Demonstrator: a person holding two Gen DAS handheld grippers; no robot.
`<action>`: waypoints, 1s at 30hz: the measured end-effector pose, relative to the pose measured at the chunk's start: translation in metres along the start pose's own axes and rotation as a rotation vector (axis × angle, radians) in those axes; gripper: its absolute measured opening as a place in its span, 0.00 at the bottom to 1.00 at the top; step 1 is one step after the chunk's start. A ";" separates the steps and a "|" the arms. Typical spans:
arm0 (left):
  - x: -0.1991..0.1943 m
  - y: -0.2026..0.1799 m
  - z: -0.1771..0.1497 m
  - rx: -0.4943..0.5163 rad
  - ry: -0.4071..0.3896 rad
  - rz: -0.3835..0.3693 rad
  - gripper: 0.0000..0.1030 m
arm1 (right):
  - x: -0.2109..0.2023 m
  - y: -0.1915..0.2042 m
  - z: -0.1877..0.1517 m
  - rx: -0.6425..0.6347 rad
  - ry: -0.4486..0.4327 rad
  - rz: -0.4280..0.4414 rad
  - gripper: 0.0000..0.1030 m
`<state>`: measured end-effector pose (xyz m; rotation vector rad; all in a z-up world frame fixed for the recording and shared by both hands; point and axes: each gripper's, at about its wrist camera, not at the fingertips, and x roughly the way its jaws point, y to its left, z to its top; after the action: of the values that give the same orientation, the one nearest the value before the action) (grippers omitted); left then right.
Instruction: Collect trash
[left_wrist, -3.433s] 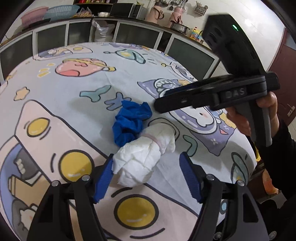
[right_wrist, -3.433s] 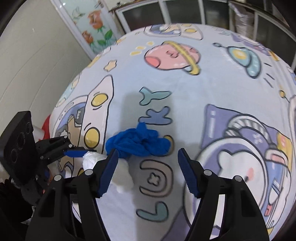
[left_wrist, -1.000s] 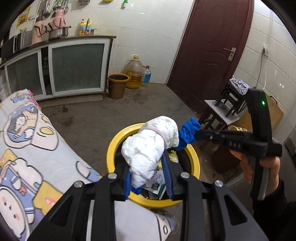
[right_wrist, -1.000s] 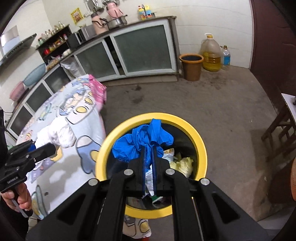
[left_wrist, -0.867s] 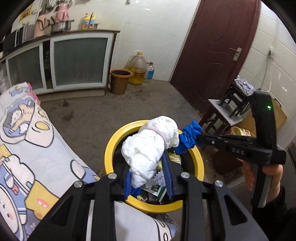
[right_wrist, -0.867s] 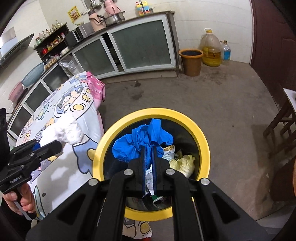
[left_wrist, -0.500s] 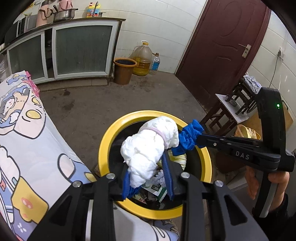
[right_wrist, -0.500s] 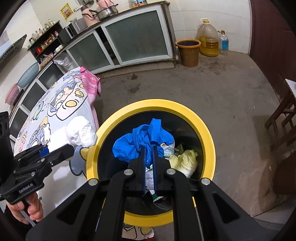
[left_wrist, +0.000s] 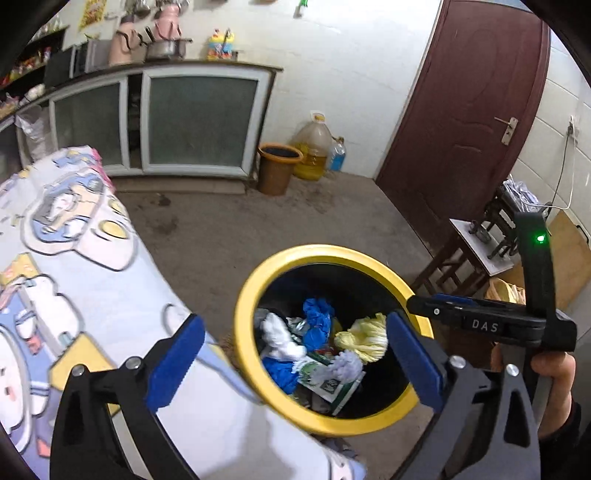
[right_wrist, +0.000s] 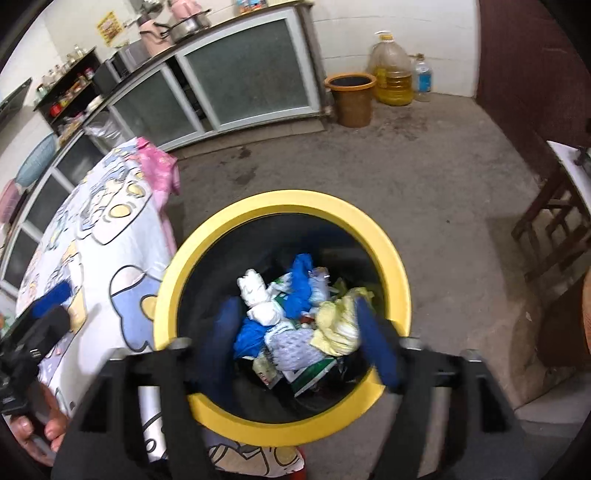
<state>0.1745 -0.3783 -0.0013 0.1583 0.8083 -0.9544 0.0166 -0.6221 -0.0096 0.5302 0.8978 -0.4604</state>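
Both tongs poised above a round trash bin (left_wrist: 246, 354) with a thick yellow rim and dark inner wall, standing on the bare concrete floor (right_wrist: 424, 184) just beside the edge of the desk (left_wrist: 110, 295); the desk is draped in a soft cartoon-printed cloth (right_wrist: 107, 236) that hangs over the edge next to the bin. Left tongs (left_wrist: 291, 358): blue ribbed pads spread wide, nothing between them. Right tongs (right_wrist: 301, 341): blurred in their own view, pads set well apart and empty; in the left view their black body, marked DAS, reaches in from the right, level with the bin rim. Task items lie inside the bin: a crumpled white wad (right_wrist: 256, 297) towards the desk side, and a wrinkled blue glove (right_wrist: 301, 282) beside it at the middle. Around them are a yellow crumpled sheet (left_wrist: 364, 338), a pale knitted-looking lump (right_wrist: 295, 349), a further patch of blue film low on the desk side, and a printed green-and-white packet (left_wrist: 327, 384); the pieces overlap, so lower layers are hidden. Surroundings: a glass-fronted cabinet (left_wrist: 199, 122) along the white tiled wall; a brown bucket (right_wrist: 351, 98), a large jug of yellow oil (right_wrist: 393, 72) and a small bottle beside it on the floor; a dark red door (left_wrist: 465, 110); a wooden stool (left_wrist: 476, 251) to the right of the bin.
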 end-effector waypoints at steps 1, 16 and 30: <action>-0.006 0.001 -0.002 0.008 -0.010 0.014 0.92 | -0.001 0.000 -0.003 0.010 -0.007 -0.011 0.84; -0.204 0.045 -0.069 -0.036 -0.391 0.267 0.92 | -0.106 0.116 -0.080 -0.236 -0.587 -0.115 0.92; -0.328 0.077 -0.178 -0.196 -0.473 0.711 0.92 | -0.168 0.223 -0.160 -0.318 -0.698 0.108 0.92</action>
<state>0.0335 -0.0338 0.0789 0.0371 0.3502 -0.2157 -0.0422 -0.3249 0.0993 0.1003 0.2571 -0.3572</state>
